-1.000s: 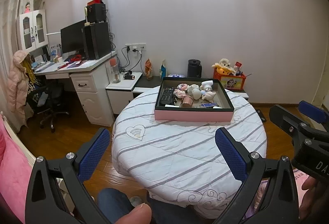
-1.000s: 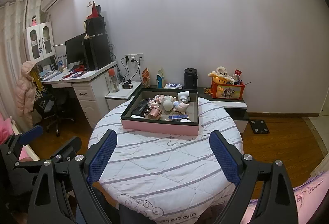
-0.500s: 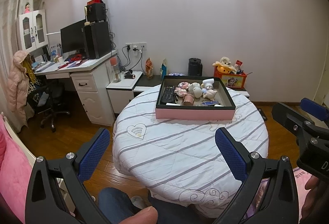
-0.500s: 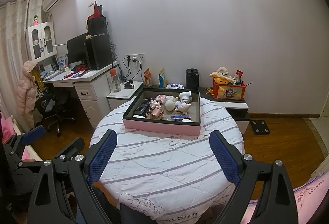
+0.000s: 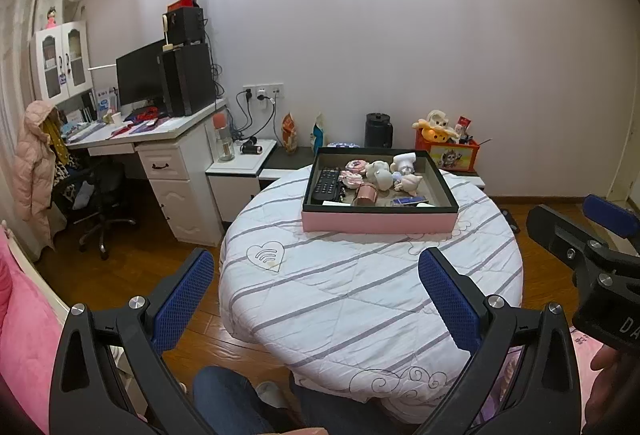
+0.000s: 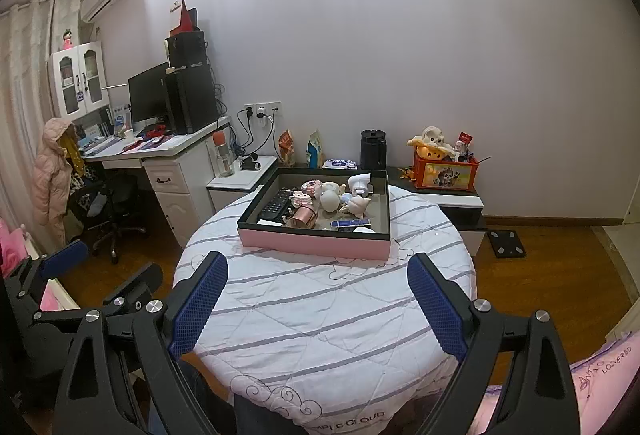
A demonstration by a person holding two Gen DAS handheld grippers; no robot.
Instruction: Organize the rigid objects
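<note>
Left claw (image 5: 316,291) and right claw (image 6: 318,305): both wide, empty, above the round worktop (image 6: 320,311). Pink tray (image 6: 316,245) holds remote control (image 6: 276,205), figurines.

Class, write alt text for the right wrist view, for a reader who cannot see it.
A shallow pink box with a black rim, holding a black remote control and small trinkets, sits on a round table under a white striped quilt. The right tongs hang open and empty before it, short of the box.
</note>
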